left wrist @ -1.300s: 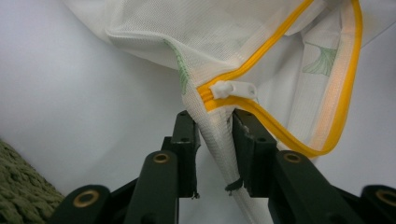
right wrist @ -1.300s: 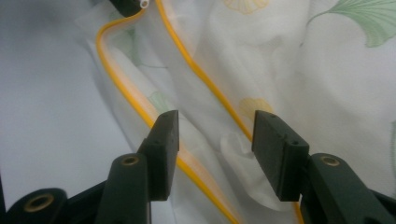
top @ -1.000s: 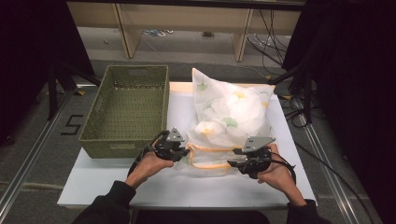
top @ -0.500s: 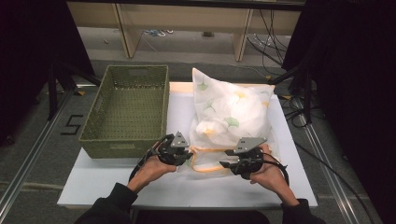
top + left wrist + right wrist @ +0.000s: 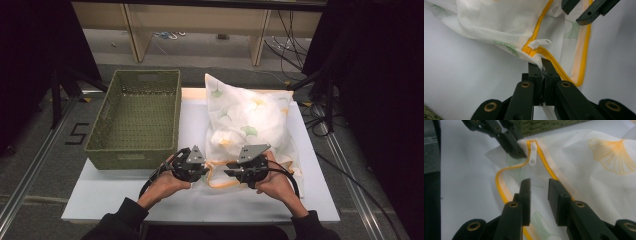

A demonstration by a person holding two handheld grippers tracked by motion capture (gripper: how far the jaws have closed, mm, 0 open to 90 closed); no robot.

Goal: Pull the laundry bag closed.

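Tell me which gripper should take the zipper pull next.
Probably the right gripper: its jaws, just closing, stand apart with nothing pressed between them, pointed at the white zipper pull. The left gripper is clamped on the mesh bag beside it.

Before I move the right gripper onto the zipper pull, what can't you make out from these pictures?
- What fills the mesh bag: high view, its printed fabric covers it.
- Zipper pull: too small in the high view.
- Cloth clamped in the left gripper: left gripper view, its shut jaws cover the pinched part.
- Right gripper, jaws just been closing: whether its pads touch the fabric beneath, unclear.
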